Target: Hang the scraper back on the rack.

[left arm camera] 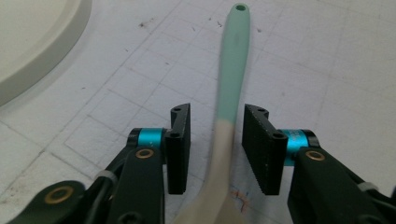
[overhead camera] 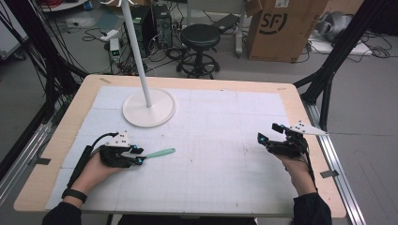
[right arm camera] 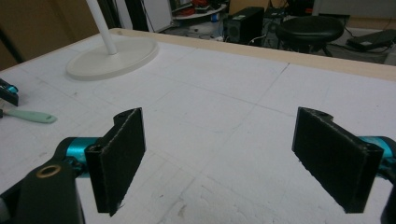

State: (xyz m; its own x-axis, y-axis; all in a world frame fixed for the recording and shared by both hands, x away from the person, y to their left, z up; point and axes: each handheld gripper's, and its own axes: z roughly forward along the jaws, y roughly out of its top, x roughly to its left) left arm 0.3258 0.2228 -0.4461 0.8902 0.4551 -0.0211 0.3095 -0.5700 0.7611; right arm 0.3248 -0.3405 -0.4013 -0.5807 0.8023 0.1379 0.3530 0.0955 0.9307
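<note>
Flat on the gridded mat [overhead camera: 225, 140]: slim mint-and-cream spoon [left arm camera: 232, 70], straddled untouched by parted left gripper [left arm camera: 215, 149]; right gripper [right arm camera: 224, 163] gaping, empty.

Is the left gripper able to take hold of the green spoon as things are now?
Probably yes. The left gripper is open with its jaws on either side of the spoon, at the pale part of the handle, a gap showing on each side. Nothing lies between them, so closing should catch it.
</note>
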